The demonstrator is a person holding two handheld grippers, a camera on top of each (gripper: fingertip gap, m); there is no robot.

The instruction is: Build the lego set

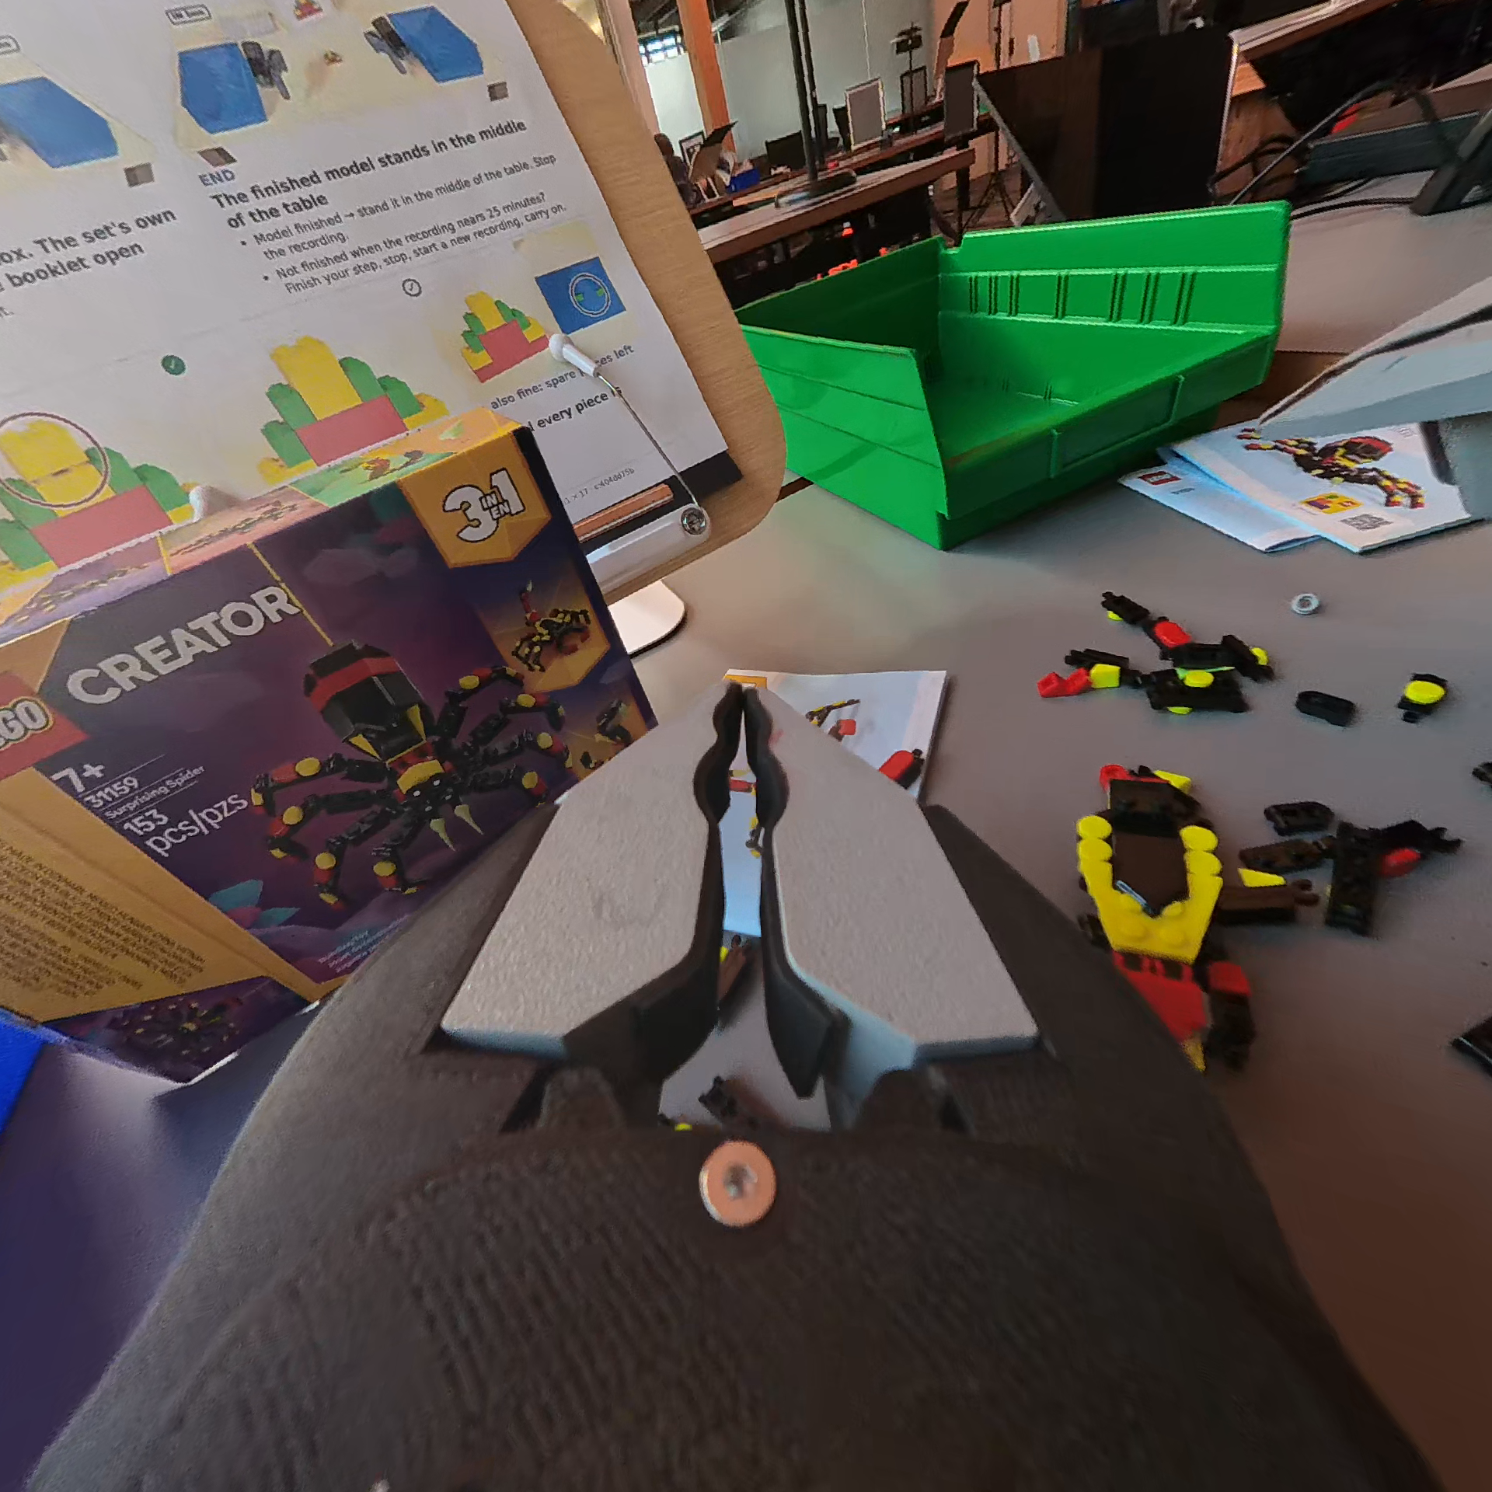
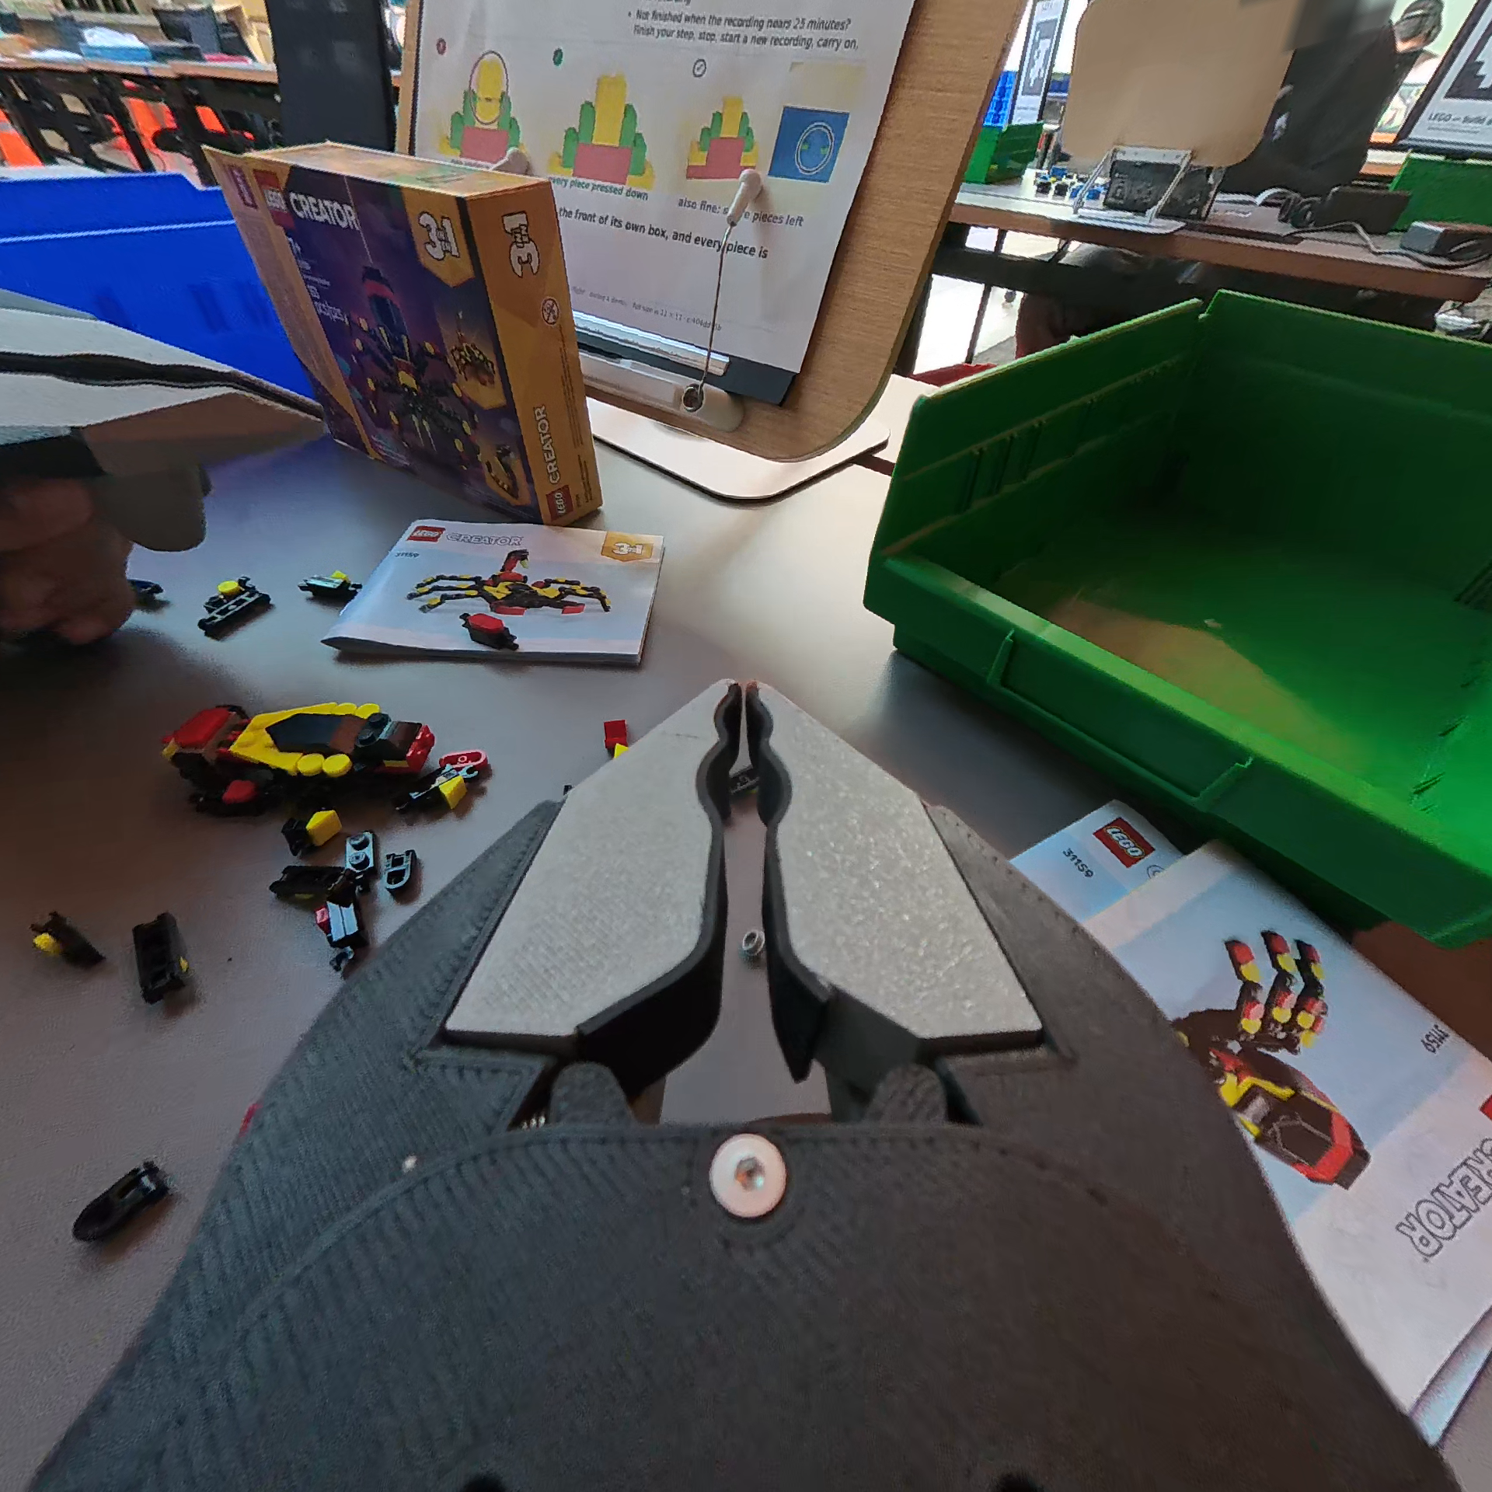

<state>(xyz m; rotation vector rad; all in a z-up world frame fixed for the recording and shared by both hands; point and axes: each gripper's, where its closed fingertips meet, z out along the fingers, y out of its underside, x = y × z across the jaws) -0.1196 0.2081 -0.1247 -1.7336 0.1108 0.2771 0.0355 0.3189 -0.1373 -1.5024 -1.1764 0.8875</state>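
Observation:
My left gripper (image 1: 743, 698) is shut with nothing between its tips; it hovers over a small booklet (image 1: 872, 710) lying in front of the purple and orange set box (image 1: 323, 727). A partly built yellow, black and red brick model (image 1: 1154, 880) lies to its right among loose black, yellow and red pieces (image 1: 1187, 670). My right gripper (image 2: 741, 690) is shut and empty above the grey table (image 2: 767, 581). The model (image 2: 299, 751) and the loose pieces (image 2: 339, 872) lie to its left. The booklet (image 2: 517, 593), with a red and black piece (image 2: 488, 628) on it, lies ahead.
An empty green bin (image 2: 1211, 565) stands at the right, also in the left wrist view (image 1: 1049, 387). Two more booklets (image 2: 1292, 1049) lie before it. A wooden stand with an instruction sheet (image 2: 888, 242) stands behind the box. A blue bin (image 2: 121, 242) is at the far left. Across from one pair of fingers to the other is roughly 20 centimeters.

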